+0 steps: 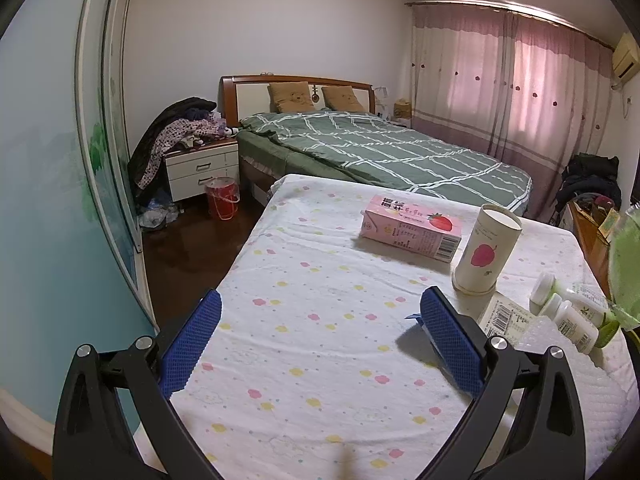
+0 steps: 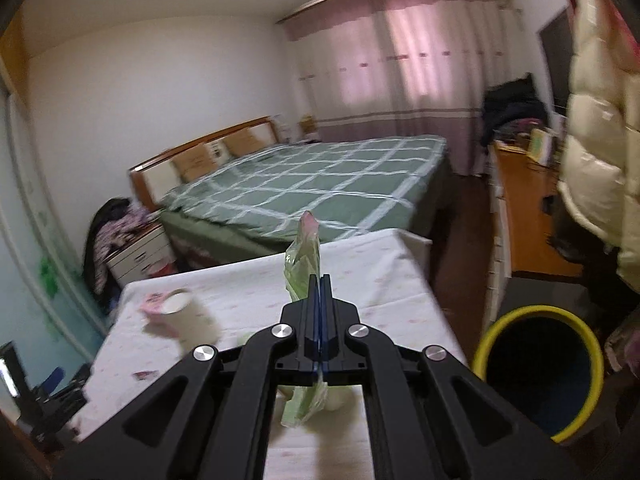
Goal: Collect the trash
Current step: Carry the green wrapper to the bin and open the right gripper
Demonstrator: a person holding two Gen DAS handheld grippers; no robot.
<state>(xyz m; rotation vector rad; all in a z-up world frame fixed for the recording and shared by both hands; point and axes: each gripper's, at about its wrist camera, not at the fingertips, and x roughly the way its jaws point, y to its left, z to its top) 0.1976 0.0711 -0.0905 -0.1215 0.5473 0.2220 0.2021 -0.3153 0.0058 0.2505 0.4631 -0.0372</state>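
R claw (image 2: 320,280) pinching green wrapper (image 2: 304,256)

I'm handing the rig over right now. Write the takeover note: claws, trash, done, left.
Right claw: shut on the green wrapper, lifted above the table.
Left claw: open, empty, low over the table.
Bin: yellow-rimmed, on the floor right of the table.
Done: wrapper picked up, not yet binned.
Left on the table: pink carton, paper cup, two small white bottles, flat barcoded packet.
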